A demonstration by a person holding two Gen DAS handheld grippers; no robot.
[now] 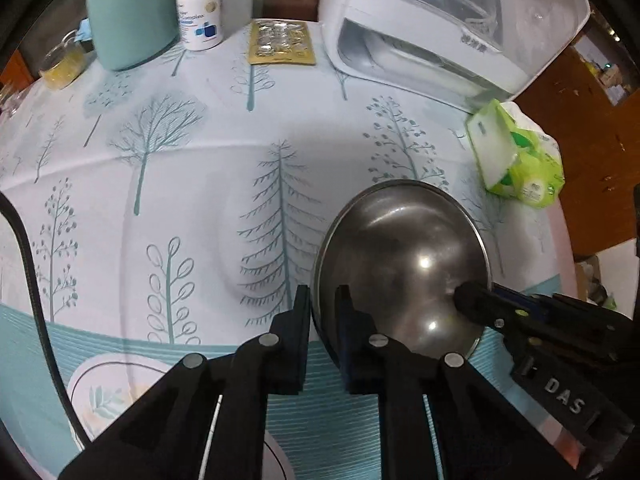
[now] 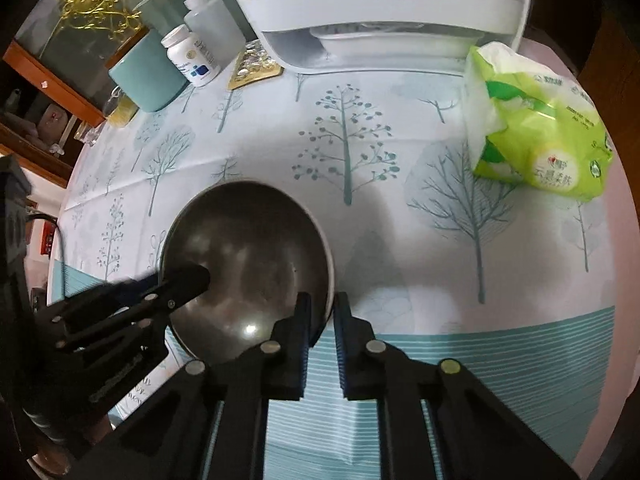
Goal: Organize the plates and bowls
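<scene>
A steel bowl (image 1: 404, 264) is held between both grippers above the tree-print tablecloth (image 1: 180, 184). My left gripper (image 1: 324, 304) is shut on the bowl's left rim, one finger outside and one inside. My right gripper (image 2: 322, 312) is shut on the bowl's (image 2: 248, 264) right rim. In the left wrist view the right gripper's fingertip (image 1: 468, 294) reaches into the bowl from the right. In the right wrist view the left gripper's finger (image 2: 188, 280) reaches in from the left.
A white dish-dryer cabinet (image 1: 432, 28) stands at the back right, with a white dish (image 2: 384, 42) in its lower slot. A green tissue pack (image 1: 520, 156) lies at the right edge. A teal cup (image 1: 128, 20), pill bottle (image 1: 200, 12) and blister pack (image 1: 280, 42) stand at the back.
</scene>
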